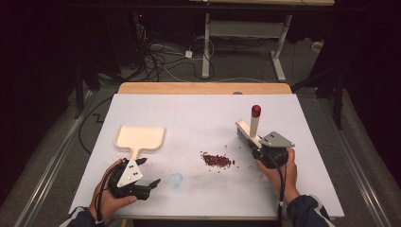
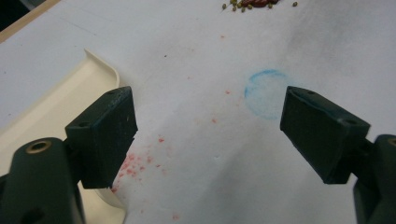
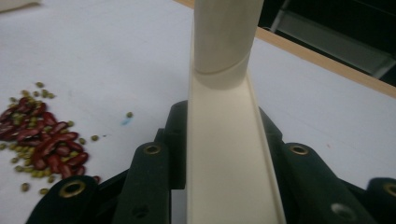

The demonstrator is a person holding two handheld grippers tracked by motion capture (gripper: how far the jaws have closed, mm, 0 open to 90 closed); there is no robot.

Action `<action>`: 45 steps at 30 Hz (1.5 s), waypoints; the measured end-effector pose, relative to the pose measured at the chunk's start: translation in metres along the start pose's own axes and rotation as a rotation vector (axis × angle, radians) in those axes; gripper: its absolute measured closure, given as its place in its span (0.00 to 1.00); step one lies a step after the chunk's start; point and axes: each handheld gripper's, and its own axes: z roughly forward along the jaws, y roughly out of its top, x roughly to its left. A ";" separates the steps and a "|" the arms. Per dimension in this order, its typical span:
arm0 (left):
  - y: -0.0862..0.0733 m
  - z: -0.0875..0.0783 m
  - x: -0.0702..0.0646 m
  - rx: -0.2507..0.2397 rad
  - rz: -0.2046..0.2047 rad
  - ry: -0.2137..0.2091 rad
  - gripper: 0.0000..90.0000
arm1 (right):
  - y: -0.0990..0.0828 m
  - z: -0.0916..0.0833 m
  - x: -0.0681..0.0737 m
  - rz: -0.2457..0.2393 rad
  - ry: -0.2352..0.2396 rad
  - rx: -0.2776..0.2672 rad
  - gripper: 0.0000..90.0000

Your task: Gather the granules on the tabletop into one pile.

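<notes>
Beans point(image 1: 217, 160), red ones mixed with small green ones, lie in a loose heap on the white table point(image 1: 198, 113), a little right of its middle and toward the person's edge. Nearest the camera, the left gripper point(image 1: 150, 185) rests low at the near left with its jaws spread apart and nothing between them; in the left gripper view, bare table with a faint blue ring point(image 2: 266, 93) lies ahead of it. Just beyond that gripper, the cream dustpan point(image 1: 140, 137) lies flat, its handle pointing back toward the left hand and its open mouth facing away. On the other side, the right gripper point(image 1: 257, 150) is clamped on the pale back of a small brush point(image 1: 248, 131), whose red-capped handle rises upright. The heap lies to the left of the brush, between it and the dustpan. The brush is the closer tool, so a sweep would probably run leftward toward the pan.
</notes>
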 end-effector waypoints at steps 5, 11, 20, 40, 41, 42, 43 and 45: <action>0.001 0.001 0.000 0.001 0.004 -0.001 0.20 | -0.005 0.011 0.000 -0.005 -0.025 0.009 0.75; 0.000 0.001 0.000 0.003 0.004 -0.002 0.20 | -0.002 0.017 0.026 -0.074 0.010 0.026 0.75; 0.000 0.001 0.000 0.003 0.004 -0.002 0.20 | 0.008 0.012 0.073 -0.129 0.063 0.020 0.75; 0.001 0.000 -0.001 0.003 0.010 -0.002 0.20 | 0.010 -0.029 0.040 -0.051 0.053 -0.078 0.75; 0.001 0.000 -0.001 0.003 0.011 -0.003 0.20 | 0.009 -0.029 0.037 -0.043 0.062 -0.086 0.75; 0.001 0.000 -0.001 0.003 0.012 -0.002 0.20 | 0.010 -0.030 0.035 -0.039 0.071 -0.091 0.75; 0.001 0.000 -0.001 0.005 0.012 -0.001 0.20 | 0.011 -0.031 0.035 -0.033 0.073 -0.093 0.75; 0.001 0.000 -0.001 0.004 0.012 0.000 0.20 | 0.012 -0.032 0.035 -0.033 0.082 -0.104 0.75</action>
